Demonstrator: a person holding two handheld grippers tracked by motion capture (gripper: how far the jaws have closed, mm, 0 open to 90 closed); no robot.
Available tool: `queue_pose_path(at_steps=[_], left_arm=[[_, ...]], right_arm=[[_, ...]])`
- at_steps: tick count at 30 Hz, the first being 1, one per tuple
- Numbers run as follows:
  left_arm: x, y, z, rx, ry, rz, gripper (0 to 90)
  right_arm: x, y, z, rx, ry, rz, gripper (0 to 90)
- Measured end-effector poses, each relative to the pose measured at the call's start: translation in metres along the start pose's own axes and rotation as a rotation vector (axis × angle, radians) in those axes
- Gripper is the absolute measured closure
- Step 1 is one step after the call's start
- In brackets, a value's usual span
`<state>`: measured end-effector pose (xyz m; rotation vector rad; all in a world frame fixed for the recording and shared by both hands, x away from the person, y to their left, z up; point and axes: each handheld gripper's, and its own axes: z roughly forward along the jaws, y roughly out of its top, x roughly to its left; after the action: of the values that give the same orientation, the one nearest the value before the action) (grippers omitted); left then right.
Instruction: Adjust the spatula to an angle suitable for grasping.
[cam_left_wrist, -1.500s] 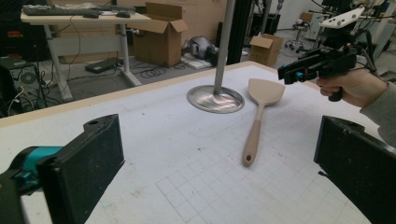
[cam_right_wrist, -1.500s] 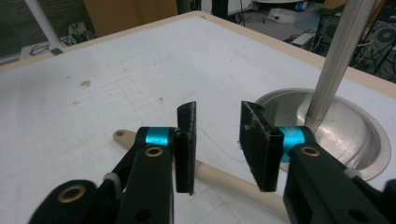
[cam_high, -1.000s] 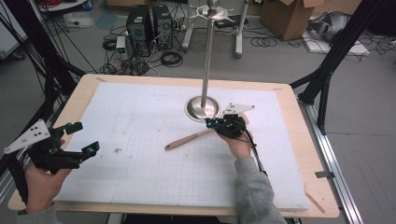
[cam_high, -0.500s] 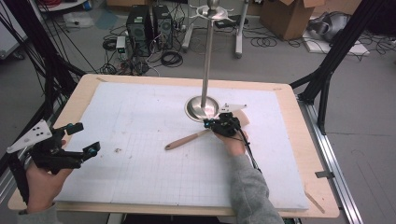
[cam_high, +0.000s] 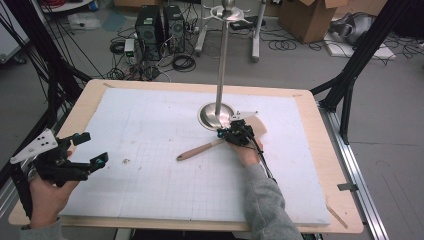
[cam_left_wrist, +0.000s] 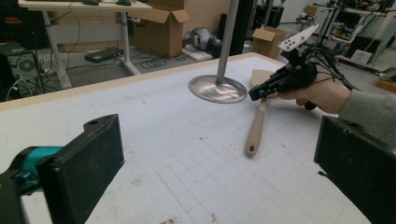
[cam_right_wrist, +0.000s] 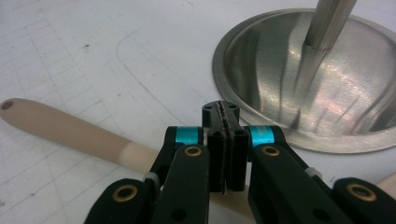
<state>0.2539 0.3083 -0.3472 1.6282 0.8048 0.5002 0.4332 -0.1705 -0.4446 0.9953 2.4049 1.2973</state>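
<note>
A wooden spatula (cam_high: 200, 149) lies flat on the white mat, handle toward the near left, blade (cam_high: 258, 124) beside the steel stand's round base (cam_high: 212, 118). My right gripper (cam_high: 222, 134) is shut, pads pressed together with nothing between them, its tip just over the spatula's neck. In the right gripper view, the handle (cam_right_wrist: 65, 126) passes under the closed jaws of my right gripper (cam_right_wrist: 223, 109), close to the base (cam_right_wrist: 303, 88). My left gripper (cam_high: 93, 148) is held open over the mat's left edge, nothing between its pads (cam_left_wrist: 88, 163).
The stand's thin pole (cam_high: 221, 60) rises from the base near the mat's far middle. The white gridded mat (cam_high: 150, 120) covers most of the wooden table (cam_high: 335, 165). Black frame struts stand at both sides. Boxes and cables lie on the floor beyond.
My right gripper has sunk and shifted slightly left, ending low over the spatula's neck. Its jaws stay shut. The left hand has not moved.
</note>
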Motion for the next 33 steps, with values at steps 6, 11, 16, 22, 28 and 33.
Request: queue_pose_path(at_steps=[6,11,16,22,28,33], left_arm=[[0.002,0.0,0.0,-0.003,-0.002,-0.003,1.8],[0.002,-0.001,0.001,0.002,-0.004,-0.004,1.8],[0.002,-0.001,0.001,0.001,-0.001,-0.005,1.8],[0.003,-0.001,0.0,-0.001,0.0,-0.006,1.8],[0.003,-0.001,0.0,-0.004,-0.001,-0.008,1.8],[0.003,0.0,0.0,-0.002,-0.002,-0.006,1.8]], right_arm=[[0.001,0.0,0.006,0.068,-0.02,-0.009,90.0],[0.001,0.0,0.004,0.072,-0.017,0.006,90.0],[0.001,0.0,0.001,0.08,-0.008,0.019,90.0],[0.0,-0.003,-0.001,0.075,-0.001,0.031,90.0],[-0.001,-0.006,-0.005,0.07,0.005,0.035,90.0],[-0.001,-0.009,-0.01,0.067,0.007,0.017,90.0]])
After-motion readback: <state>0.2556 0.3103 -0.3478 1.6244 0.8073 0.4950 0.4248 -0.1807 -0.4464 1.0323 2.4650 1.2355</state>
